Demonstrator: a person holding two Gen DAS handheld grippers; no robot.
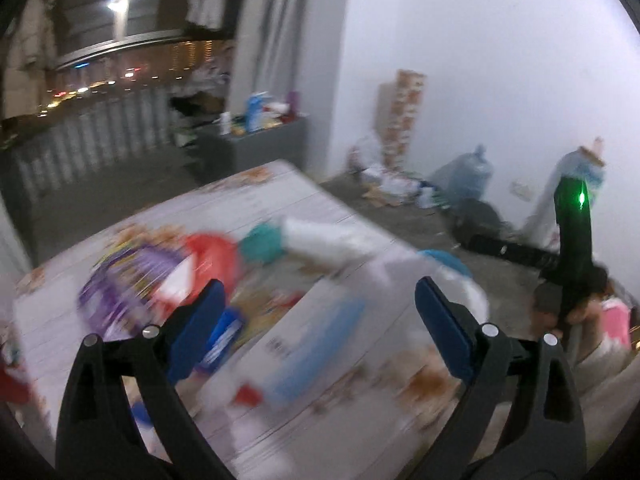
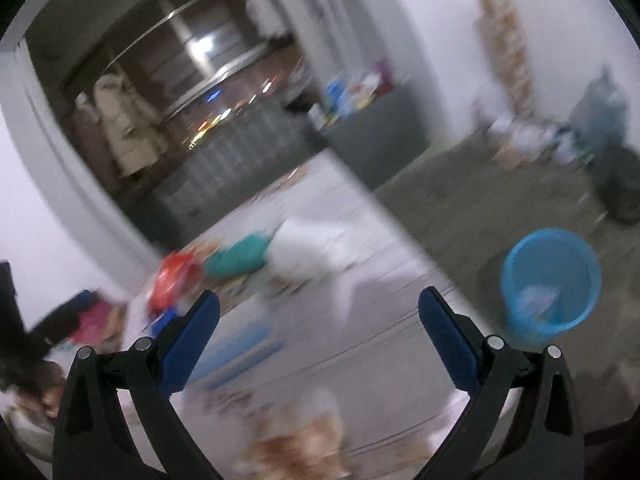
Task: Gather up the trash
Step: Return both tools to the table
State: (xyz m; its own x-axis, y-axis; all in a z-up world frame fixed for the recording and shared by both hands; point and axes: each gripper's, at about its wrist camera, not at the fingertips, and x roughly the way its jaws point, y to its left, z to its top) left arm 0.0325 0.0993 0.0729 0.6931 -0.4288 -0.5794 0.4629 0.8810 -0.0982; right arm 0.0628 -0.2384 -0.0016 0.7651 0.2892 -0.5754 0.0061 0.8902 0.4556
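Both views are motion-blurred. Trash lies on a white patterned table (image 1: 260, 200): a purple wrapper (image 1: 128, 284), a red wrapper (image 1: 208, 256), a teal item (image 1: 264, 244), a white bag (image 1: 328, 240) and a flat white and blue box (image 1: 316, 340). My left gripper (image 1: 320, 300) is open and empty above the box. My right gripper (image 2: 320, 312) is open and empty over the table (image 2: 360, 340). The red wrapper (image 2: 176, 280), teal item (image 2: 240, 258) and white bag (image 2: 316, 248) lie ahead of it. A blue plastic bin (image 2: 550, 284) stands on the floor to the right.
The other gripper's black handle with a green light (image 1: 576, 240) shows at the right. Bags and litter (image 1: 424, 188) lie along the white wall. A grey cabinet (image 1: 264, 144) with bottles stands at the back beside a dark window.
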